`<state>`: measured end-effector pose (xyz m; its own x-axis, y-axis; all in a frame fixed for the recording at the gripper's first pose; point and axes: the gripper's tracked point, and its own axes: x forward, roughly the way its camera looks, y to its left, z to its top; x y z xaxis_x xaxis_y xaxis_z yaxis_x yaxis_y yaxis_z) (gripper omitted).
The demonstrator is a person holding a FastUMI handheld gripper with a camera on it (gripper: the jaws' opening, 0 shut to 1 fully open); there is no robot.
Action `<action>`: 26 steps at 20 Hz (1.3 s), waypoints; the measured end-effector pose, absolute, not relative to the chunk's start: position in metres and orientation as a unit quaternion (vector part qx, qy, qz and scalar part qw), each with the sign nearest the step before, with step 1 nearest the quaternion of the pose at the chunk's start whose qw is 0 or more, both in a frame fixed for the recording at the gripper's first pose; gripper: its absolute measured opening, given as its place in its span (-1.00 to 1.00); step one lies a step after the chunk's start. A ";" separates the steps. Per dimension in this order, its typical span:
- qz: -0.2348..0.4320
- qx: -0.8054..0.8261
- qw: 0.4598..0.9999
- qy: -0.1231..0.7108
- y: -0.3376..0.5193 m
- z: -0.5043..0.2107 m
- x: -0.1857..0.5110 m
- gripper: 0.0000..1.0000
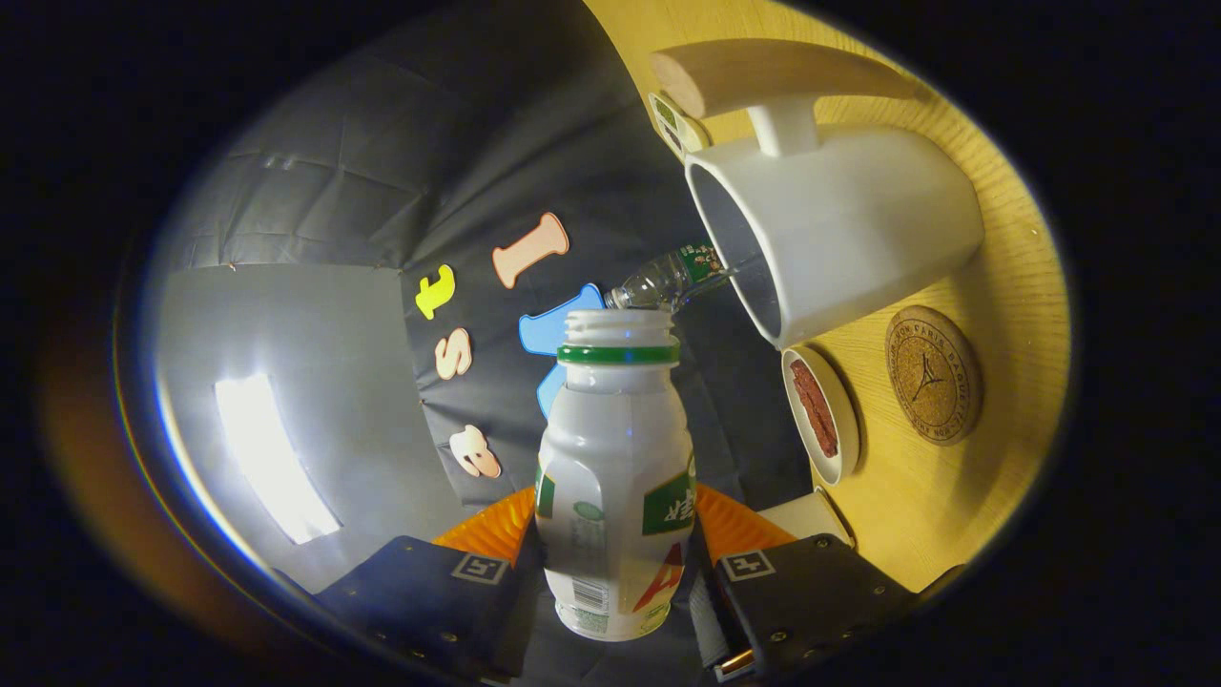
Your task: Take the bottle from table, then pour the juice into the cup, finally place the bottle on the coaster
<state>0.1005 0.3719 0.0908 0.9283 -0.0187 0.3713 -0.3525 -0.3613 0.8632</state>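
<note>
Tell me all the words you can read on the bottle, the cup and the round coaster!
bottle, gripped between both fingers of the gripper: label print is turned sideways and cut off, so it is not readable.
coaster: ring of letters, too blurred to read.
cup: no words.
clear bottle behind the cup: label too small to read.

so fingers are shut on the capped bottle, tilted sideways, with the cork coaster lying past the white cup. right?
One slip: the bottle is uncapped, its threaded neck bare above the green ring, as the gripper view shows. The fingers do clamp it, tilted sideways, and the cork coaster lies past the white cup.
</note>
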 end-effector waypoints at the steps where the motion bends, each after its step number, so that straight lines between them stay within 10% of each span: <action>1: 0.151 0.812 0.552 -0.115 0.371 0.090 0.101 0.31; 26: 0.143 0.823 0.537 -0.119 0.363 0.090 0.104 0.31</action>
